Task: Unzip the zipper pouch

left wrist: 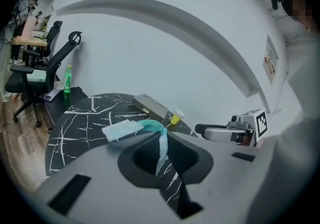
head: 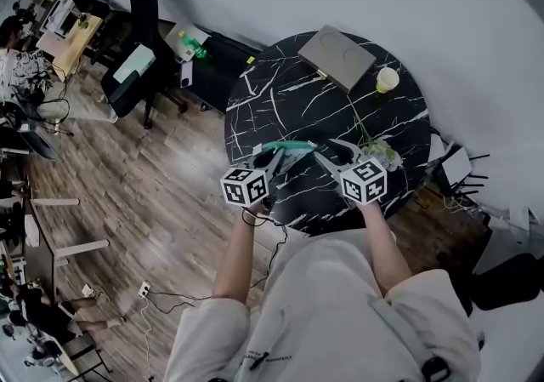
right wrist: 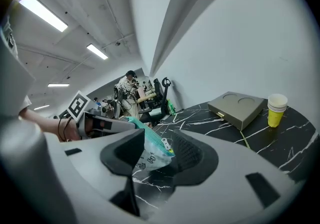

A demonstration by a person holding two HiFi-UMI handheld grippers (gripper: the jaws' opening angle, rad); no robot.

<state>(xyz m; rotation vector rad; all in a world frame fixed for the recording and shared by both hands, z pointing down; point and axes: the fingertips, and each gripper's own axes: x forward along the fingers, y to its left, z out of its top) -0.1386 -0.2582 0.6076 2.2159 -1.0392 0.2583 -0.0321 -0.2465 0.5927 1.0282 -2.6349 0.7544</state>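
Over the near edge of the tabletop (head: 280, 91): the zipper pouch (head: 289, 147), teal along the top with a clear printed body, is strung between the two tongs and appears lifted off the black, white-veined surface.
Left tongs (left wrist: 163, 135): clenched on one teal end of the pouch. The fabric is bunched into a narrow strip where it passes between the pads, and the rest fans out flat beyond the tips.
Right tongs (right wrist: 159, 135): released, with the jaws standing wide apart. The pouch's other end sits in the gap between them, and the pads are not seen pressing on it.
Zipper pull (right wrist: 164, 143): small and white, at the pouch end that lies inside the right tongs.
Zipper run: teal teeth follow the pouch's upper edge. How much of it is undone cannot be told.
Far edge of the tabletop: a flat grey box (head: 337, 57) lies closed, with two round recesses in its lid.
Far right edge of the tabletop: a yellow paper cup (head: 387, 80) stands upright near the box, not touching it.
Beyond the tabletop's left edge: a black office chair (head: 140, 31) stands on the wooden floor (head: 153, 193), and a green bottle (head: 194, 47) stands on a low black cabinet (head: 217, 70).
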